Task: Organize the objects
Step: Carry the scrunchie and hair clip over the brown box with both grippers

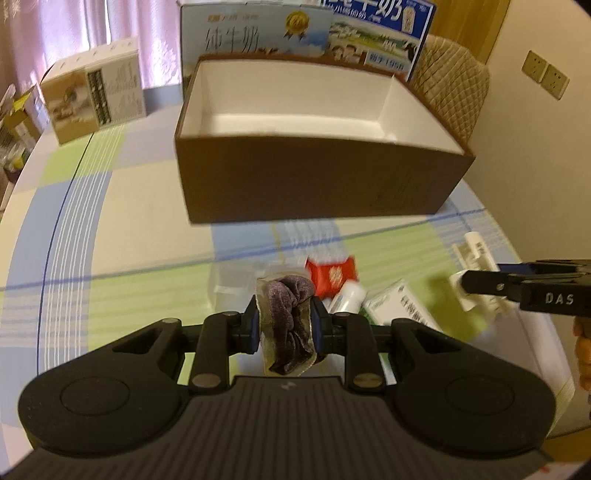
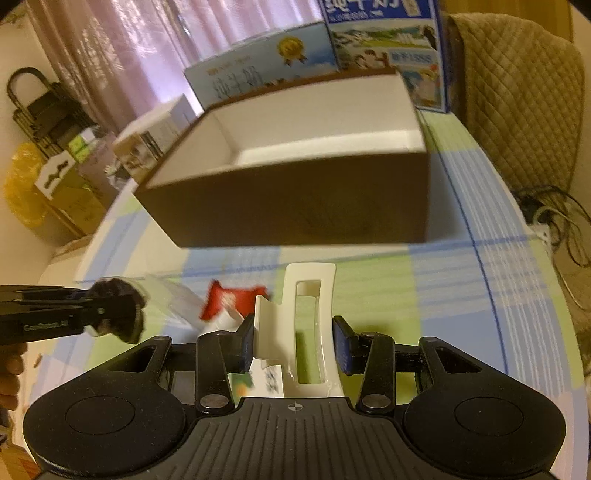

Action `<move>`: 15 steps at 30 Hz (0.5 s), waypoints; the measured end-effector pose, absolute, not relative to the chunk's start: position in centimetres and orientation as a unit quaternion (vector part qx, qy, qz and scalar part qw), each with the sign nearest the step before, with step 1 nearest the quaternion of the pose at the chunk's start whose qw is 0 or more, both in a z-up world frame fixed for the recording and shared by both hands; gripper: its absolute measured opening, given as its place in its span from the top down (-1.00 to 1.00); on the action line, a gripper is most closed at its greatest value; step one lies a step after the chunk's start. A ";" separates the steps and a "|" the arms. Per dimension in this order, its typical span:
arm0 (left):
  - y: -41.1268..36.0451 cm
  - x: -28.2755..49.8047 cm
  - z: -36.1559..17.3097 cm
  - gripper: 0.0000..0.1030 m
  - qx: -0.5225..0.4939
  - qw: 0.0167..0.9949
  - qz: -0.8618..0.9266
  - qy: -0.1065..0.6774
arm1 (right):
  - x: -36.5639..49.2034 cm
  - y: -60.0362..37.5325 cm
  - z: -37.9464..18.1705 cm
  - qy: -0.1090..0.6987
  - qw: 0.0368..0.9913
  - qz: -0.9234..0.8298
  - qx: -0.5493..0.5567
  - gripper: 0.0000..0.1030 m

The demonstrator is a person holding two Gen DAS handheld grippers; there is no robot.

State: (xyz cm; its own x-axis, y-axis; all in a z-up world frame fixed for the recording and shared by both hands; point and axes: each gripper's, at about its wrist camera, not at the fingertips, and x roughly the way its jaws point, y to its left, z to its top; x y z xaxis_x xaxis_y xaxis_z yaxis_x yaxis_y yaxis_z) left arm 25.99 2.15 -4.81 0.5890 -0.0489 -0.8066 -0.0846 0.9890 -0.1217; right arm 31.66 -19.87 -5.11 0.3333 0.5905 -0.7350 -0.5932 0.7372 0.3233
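Note:
My left gripper is shut on a purple velvet scrunchie in a clear wrapper, held above the table; the scrunchie also shows in the right wrist view. My right gripper is shut on a white hair claw clip, which also shows in the left wrist view. An open brown box with a white inside stands ahead of both grippers, also in the right wrist view. On the table lie a red packet, a white tube and a green-and-white box.
Blue milk cartons stand behind the brown box. A printed carton stands at the far left. A quilted chair is at the right. The checked tablecloth covers the round table. Cables lie on the floor.

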 end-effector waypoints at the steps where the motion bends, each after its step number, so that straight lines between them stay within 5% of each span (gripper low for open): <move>1: 2.2 26.4 -4.5 0.58 -0.073 0.891 0.008 0.449 | 32.1 -19.6 -4.8 0.446 0.817 0.367 0.001 0.24; 15: 4.3 35.8 -0.4 0.58 -0.043 0.916 0.020 0.398 | 40.2 -14.4 0.0 0.369 0.840 0.398 0.007 0.24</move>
